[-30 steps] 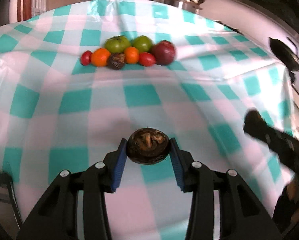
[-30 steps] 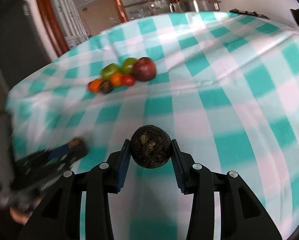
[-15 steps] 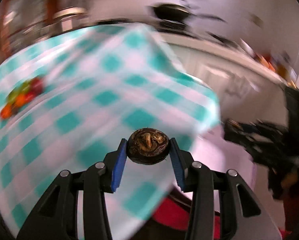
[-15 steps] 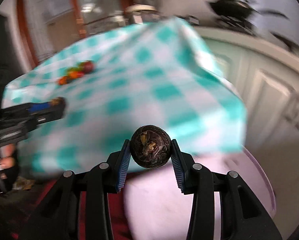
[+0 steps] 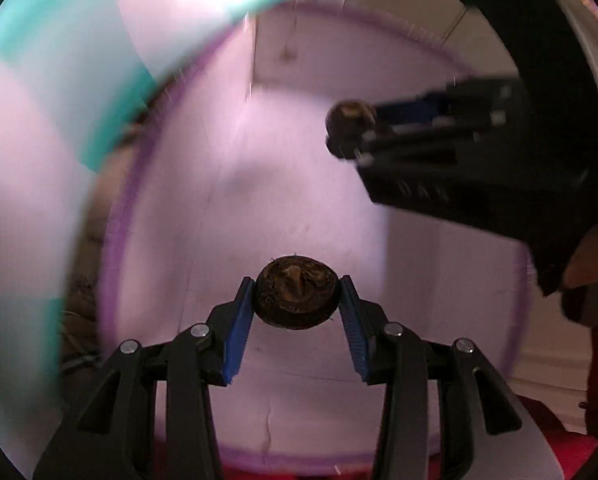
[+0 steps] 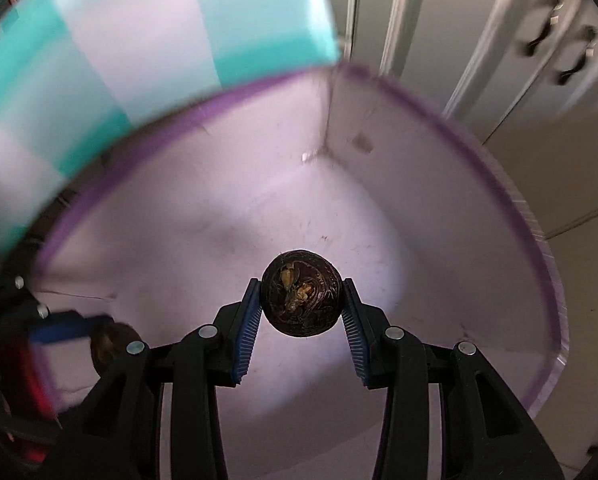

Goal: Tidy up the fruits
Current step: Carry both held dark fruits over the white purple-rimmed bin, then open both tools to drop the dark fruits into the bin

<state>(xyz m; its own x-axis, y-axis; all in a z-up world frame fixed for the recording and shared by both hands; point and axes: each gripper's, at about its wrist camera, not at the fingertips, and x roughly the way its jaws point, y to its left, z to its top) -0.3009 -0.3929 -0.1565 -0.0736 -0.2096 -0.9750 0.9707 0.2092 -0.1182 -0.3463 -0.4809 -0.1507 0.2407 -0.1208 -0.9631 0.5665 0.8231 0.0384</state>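
My left gripper (image 5: pixel 297 312) is shut on a dark brown, shrivelled round fruit (image 5: pixel 295 298) and holds it over the inside of a pale lilac bin (image 5: pixel 259 184) with a purple rim. My right gripper (image 6: pixel 301 312) is shut on a second dark brown round fruit (image 6: pixel 301 305) above the same bin (image 6: pixel 259 216). The right gripper also shows in the left wrist view (image 5: pixel 349 132) at upper right with its fruit (image 5: pixel 351 118). The left gripper shows in the right wrist view (image 6: pixel 99 334) at lower left, blurred.
The teal and white checked tablecloth (image 5: pixel 59 80) hangs over the table edge beside the bin, at the upper left of both views (image 6: pixel 139 40). White cabinet doors (image 6: pixel 479 40) with dark handles stand behind the bin. The bin floor shows no fruit.
Both grippers have swung away from the table top and down over the lilac bin, each still holding its dark fruit. The fruit pile on the table has left both views.
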